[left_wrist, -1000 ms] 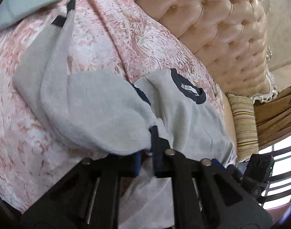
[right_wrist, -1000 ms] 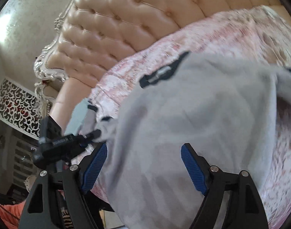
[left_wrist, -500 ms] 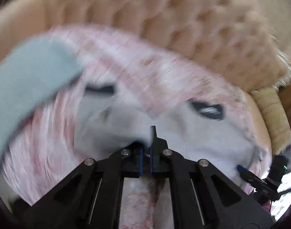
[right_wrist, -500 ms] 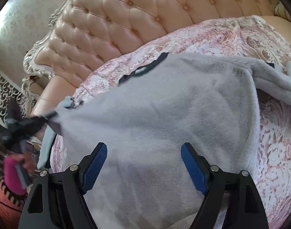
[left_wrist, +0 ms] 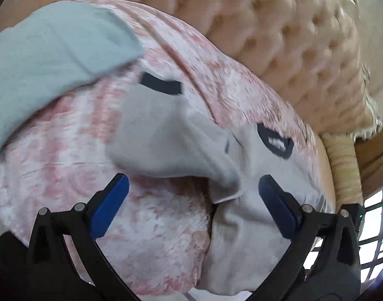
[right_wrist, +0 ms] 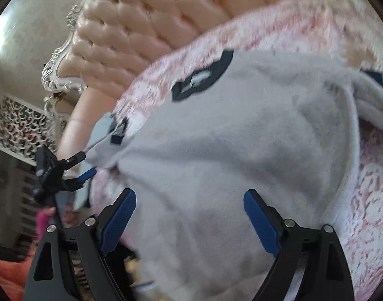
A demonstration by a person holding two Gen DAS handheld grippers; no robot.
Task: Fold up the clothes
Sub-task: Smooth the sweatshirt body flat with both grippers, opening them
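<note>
Left gripper (left_wrist: 192, 202): jaws have just been opening, now spread wide, gripping nothing. Folded edge of the grey sweater (left_wrist: 254, 175) lies between the blue pads, touching neither.

Right gripper (right_wrist: 190, 222): jaws have just been opening a little, released; the sweater's body spreads under and beyond them, no pad pressing.

The sweater lies on the pink patterned bedspread (left_wrist: 153, 238), dark collar (right_wrist: 204, 77) toward the tufted headboard (left_wrist: 304, 50). Light blue garment (left_wrist: 48, 57) far left, apart.
</note>
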